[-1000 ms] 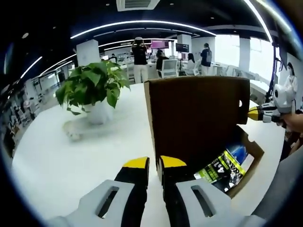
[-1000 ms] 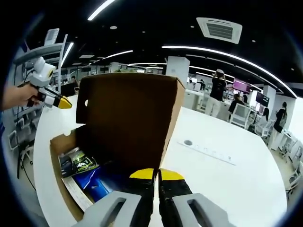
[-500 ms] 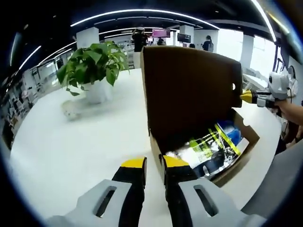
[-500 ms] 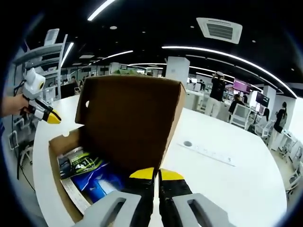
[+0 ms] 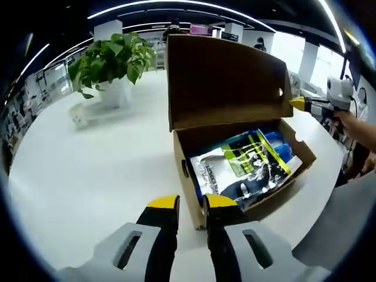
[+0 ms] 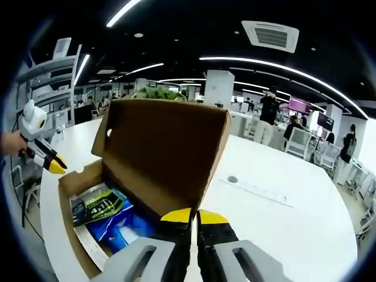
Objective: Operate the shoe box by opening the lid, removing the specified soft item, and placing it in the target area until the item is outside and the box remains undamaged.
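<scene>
The brown shoe box (image 5: 189, 194) stands on the white table with its lid (image 5: 229, 76) raised upright. Inside lies a soft pack (image 5: 247, 167) printed in blue, green and white. My left gripper (image 5: 191, 202) hovers at the box's near corner, jaws parted by a narrow gap with nothing between them. The right gripper (image 5: 298, 104) meets the lid's right edge. In the right gripper view the lid (image 6: 164, 147) runs down into the right gripper (image 6: 194, 216), which is shut on its edge. The pack (image 6: 111, 214) lies below, and the left gripper (image 6: 51, 166) hangs beyond the box end (image 6: 73, 176).
A potted plant (image 5: 111, 61) stands at the table's far left with a small pale object (image 5: 79, 117) beside it. Bare white table (image 5: 88, 170) spreads left of the box. A small round mark (image 6: 233, 178) lies on the table (image 6: 282, 229). People stand far behind.
The left gripper has risen and now looks down into the box, so the pack shows fully. Its jaws have parted slightly. The lid leans a little further back; the right gripper stays on it.
</scene>
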{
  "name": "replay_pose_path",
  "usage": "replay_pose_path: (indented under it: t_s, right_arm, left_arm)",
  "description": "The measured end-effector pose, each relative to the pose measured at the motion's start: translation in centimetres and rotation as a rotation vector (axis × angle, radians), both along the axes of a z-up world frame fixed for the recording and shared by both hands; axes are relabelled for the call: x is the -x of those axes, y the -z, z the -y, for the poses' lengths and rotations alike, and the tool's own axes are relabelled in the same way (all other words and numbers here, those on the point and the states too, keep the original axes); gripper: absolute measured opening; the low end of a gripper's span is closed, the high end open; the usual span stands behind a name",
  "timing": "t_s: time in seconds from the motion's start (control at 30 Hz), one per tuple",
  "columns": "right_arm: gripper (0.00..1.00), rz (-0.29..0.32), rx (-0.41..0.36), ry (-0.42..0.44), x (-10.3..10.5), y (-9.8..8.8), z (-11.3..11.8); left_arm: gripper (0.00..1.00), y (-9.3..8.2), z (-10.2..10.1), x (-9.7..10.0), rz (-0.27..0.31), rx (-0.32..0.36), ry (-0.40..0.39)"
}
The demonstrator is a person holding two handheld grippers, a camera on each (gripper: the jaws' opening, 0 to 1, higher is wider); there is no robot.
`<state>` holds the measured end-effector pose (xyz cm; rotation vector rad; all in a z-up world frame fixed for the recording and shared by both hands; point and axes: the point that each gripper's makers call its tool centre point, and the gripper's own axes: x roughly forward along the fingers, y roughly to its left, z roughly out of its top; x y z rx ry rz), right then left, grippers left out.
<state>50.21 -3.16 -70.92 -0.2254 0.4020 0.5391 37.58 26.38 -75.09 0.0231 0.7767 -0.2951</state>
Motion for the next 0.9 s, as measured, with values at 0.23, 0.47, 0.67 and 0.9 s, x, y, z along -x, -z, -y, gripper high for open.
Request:
replay_pose_path:
  t_s: [0.23,0.47,0.67,0.9]
  right_arm:
    - [0.0,-0.005,-0.005,0.001,-0.6,0.1,0.0]
    - [0.0,-0.012,-0.014,0.007,-1.1,0.1,0.0]
    - [0.0,-0.02,-0.027,0.015,-1.7,0.2,0.0]
    - [0.0,-0.032,-0.039,0.023,-2.5,0.5,-0.1]
  left_arm:
    - [0.09,1.1,0.2,0.9,-0.039,0.004,-0.003]
    - [0.04,1.4,0.5,1.2,-0.043,0.006,-0.005]
    - [0.04,1.4,0.5,1.3,-0.052,0.003,-0.007]
    - [0.04,1.4,0.5,1.5,-0.048,0.009,-0.014]
